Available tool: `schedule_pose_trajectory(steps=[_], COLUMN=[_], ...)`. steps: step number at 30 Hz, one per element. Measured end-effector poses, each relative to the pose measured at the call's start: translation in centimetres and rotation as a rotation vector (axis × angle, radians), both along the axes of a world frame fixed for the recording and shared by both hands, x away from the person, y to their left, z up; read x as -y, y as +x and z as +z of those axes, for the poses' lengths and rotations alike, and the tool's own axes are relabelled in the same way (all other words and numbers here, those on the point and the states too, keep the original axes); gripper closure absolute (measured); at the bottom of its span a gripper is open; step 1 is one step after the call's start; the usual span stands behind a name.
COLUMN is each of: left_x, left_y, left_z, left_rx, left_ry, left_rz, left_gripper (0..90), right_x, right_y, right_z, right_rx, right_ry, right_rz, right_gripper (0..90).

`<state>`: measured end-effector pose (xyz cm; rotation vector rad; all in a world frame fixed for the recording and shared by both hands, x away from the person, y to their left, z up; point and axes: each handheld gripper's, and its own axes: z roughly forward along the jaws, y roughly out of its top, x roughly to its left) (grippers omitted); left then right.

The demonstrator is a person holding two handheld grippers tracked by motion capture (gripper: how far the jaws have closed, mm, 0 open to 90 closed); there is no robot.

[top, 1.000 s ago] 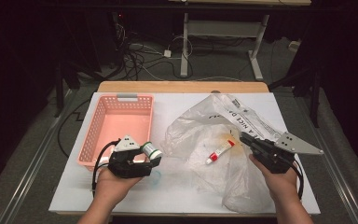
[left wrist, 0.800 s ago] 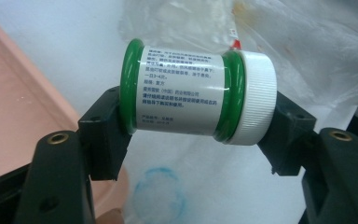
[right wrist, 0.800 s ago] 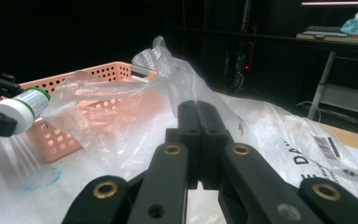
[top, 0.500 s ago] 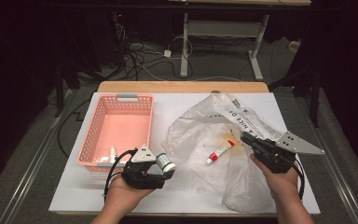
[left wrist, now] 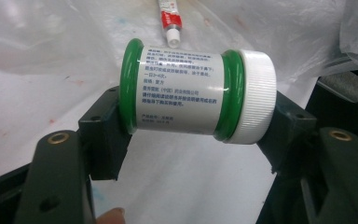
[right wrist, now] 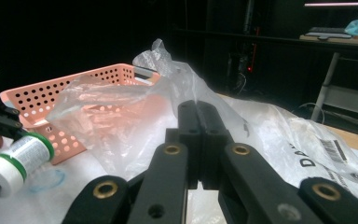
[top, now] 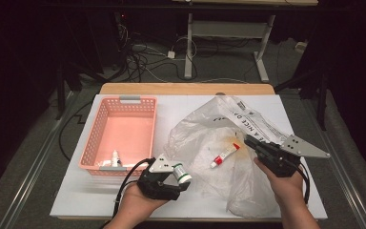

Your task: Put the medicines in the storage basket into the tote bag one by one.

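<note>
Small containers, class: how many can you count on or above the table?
3: a green jar clamped in the left gripper, a red-and-white tube inside the plastic bag, a small bottle in the pink basket. The bag may hide more.

Count, placed by the tongs:

- Grippers: 2 — left gripper (top: 174, 179), right gripper (top: 251, 142).
- Jars: 1 — green jar (left wrist: 200, 95) with a white cap, clamped end to end between the left jaws.
- Tubes: 1 — red-and-white tube (top: 224, 155), lying inside the bag between the two tongs, nearer the right one.
- Plastic bags: 1 — clear plastic bag (top: 205, 138), a fold of it pinched in the right jaws, its mouth just beyond the left tips.
- Baskets: 1 — pink basket (top: 95, 143), beyond the left tongs and to their left.
- Small bottles: 1 — white dropper bottle (top: 116, 157), in the basket's near end, just beyond the left tongs.
</note>
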<state>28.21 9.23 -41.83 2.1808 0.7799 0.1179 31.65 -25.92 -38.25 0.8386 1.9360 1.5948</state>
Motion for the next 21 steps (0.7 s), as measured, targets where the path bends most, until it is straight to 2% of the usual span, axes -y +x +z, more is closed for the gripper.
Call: schedule_pose_trajectory(steps=[5,10,14,21], left_x=[1.3,3.4,5.4,8.4], left_y=[0.1,1.0,2.3,5.0], left_z=[0.0,0.2,-0.2,-1.2], left_rx=[0.012,0.047,0.053,0.075], left_ry=[-0.009,-0.012,-0.005,0.000], left_rz=[-0.006,-0.001,-0.002,0.035], left_gripper=[32.4,32.4,32.4,32.4], right_x=[-0.4,-0.7,-1.0,-1.0], right_y=[0.0,0.0,0.1,0.1], right_z=[0.1,0.0,0.0,0.0], right_rx=[0.005,0.001,-0.001,-0.001], right_ry=[-0.002,0.001,0.001,0.003], right_rz=[0.011,0.018,0.024,0.025], right_gripper=[90.0,90.0,90.0,90.0])
